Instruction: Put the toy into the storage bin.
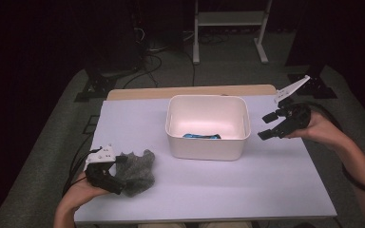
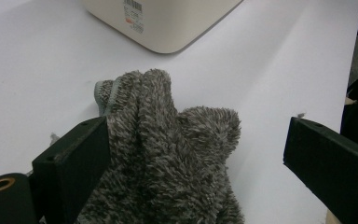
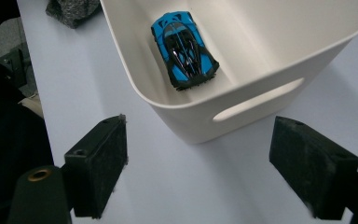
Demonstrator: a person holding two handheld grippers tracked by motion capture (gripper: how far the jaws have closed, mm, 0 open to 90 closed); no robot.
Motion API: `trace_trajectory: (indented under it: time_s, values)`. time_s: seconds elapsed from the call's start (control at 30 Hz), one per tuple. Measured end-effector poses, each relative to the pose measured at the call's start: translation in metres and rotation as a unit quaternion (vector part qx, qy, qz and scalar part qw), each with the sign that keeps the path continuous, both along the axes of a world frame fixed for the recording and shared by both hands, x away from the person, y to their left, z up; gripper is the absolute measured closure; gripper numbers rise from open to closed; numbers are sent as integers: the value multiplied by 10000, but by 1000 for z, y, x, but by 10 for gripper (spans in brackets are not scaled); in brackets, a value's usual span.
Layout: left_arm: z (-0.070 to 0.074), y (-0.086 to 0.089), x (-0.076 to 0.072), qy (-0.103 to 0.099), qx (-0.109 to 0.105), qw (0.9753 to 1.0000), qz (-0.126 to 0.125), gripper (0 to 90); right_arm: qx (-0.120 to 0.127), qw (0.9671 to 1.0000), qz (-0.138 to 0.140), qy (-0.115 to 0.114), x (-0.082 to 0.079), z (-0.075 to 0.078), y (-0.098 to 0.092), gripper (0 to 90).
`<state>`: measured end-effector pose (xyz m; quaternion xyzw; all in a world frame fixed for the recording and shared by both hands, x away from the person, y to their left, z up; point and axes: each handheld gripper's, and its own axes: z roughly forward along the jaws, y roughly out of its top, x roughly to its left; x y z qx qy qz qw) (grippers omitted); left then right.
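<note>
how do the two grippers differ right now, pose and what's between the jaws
The left gripper sits low at the table's near left with the grey fuzzy sock between its jaws; the right gripper hangs raised beside the white bin, nothing between its jaws. Both stand open.

A white sticker (image 2: 134, 15) is showing on the bin's (image 2: 168, 28) outer wall in the left gripper view, carrying a barcode and small red and dark print; none of it is reading clearly. Nothing else is bearing legible text.
</note>
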<state>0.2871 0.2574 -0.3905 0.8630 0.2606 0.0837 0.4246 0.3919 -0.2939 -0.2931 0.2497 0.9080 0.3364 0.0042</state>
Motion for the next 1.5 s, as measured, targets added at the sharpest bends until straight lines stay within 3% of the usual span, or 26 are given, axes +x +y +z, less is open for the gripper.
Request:
trace_trajectory:
  time_s: [0.67,1.5]
  values:
    - [-1,1,0,-8,-49,10000,32,67,134,9994,-233,196,-13,-34,-21,168]
    - [-1,1,-1,-50,-67,9999,68,66,408,9962,-555,527,-33,-83,-43,167]
